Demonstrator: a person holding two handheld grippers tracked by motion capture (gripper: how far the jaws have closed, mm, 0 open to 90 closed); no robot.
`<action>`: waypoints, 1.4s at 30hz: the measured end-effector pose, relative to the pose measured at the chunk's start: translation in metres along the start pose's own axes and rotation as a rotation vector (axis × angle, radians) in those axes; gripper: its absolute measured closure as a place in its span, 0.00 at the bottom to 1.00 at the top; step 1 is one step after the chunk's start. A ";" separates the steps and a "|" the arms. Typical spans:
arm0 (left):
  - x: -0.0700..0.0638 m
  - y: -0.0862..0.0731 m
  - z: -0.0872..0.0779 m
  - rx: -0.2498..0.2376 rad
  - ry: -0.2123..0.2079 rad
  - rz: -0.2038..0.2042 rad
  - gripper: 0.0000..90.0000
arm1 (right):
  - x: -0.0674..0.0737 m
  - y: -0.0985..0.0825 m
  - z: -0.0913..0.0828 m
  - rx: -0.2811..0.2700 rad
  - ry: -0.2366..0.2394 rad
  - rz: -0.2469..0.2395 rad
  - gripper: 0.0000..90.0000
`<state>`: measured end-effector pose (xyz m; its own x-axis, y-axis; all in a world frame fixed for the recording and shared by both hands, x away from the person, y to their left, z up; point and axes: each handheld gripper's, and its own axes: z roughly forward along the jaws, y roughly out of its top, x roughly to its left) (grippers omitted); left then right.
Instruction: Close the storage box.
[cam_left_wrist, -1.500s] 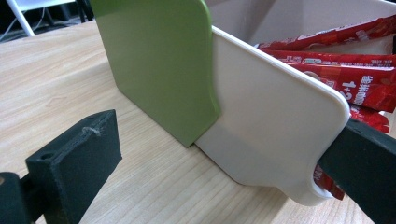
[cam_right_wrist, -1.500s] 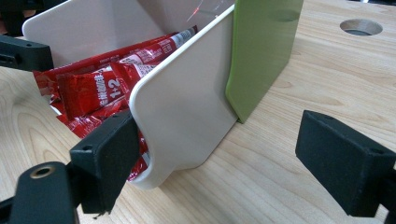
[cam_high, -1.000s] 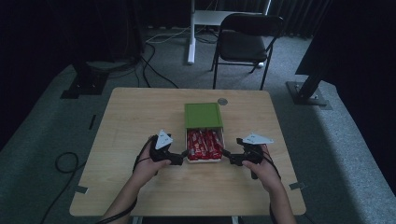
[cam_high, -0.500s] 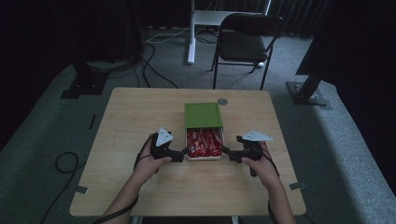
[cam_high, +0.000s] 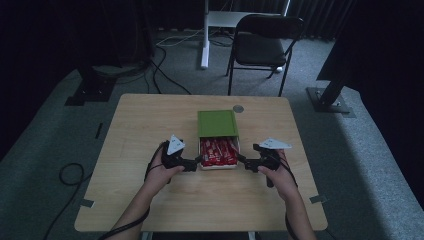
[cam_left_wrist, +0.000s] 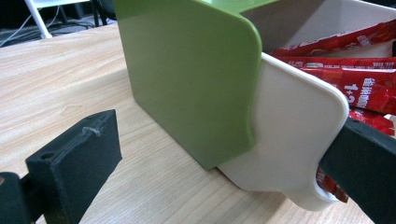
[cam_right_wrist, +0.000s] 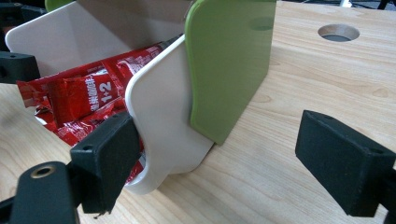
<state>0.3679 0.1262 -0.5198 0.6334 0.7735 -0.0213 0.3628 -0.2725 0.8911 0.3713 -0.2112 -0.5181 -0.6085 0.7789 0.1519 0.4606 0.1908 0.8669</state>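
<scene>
High view, box: I am looking down on a green sleeve (cam_high: 216, 123) with a white tray (cam_high: 218, 165) sliding out of it toward me, full of red sachets (cam_high: 218, 151); its long axis is running away from me, down the middle of the table (cam_high: 150, 120).
High view, tongs: I am holding the left gripper (cam_high: 196, 163) at the tray's left near corner and the right gripper (cam_high: 240, 158) at its right near corner, both equally close.
Left gripper view: my jaws are standing apart, the tray's white side wall (cam_left_wrist: 289, 140) lying between them, one jaw over the sachets, the other well clear on the wood; nothing is being pinched yet.
Right gripper view: the same, mirrored: the jaws are gaping, one beside the white wall (cam_right_wrist: 163, 116), the other out over bare table.
Surface: I am working on pale wood with a round cable hole (cam_right_wrist: 338, 32) beyond the sleeve.
Room: I am seeing a dark space, grey carpet, a black chair (cam_high: 265, 45) behind the table.
</scene>
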 end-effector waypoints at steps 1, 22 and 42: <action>0.000 0.000 0.000 -0.002 0.002 0.002 0.01 | 0.000 0.000 0.000 0.001 -0.002 -0.001 0.15; 0.007 0.005 0.009 -0.004 0.038 0.009 0.01 | -0.004 0.007 0.010 -0.005 -0.033 0.003 0.15; 0.012 0.008 0.017 -0.011 0.059 0.004 0.01 | -0.007 0.011 0.018 -0.018 -0.063 0.025 0.15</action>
<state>0.3899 0.1239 -0.5205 0.5931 0.8051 0.0089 0.3527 -0.2697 0.8960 0.3918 -0.2036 -0.5181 -0.5547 0.8195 0.1438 0.4633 0.1606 0.8715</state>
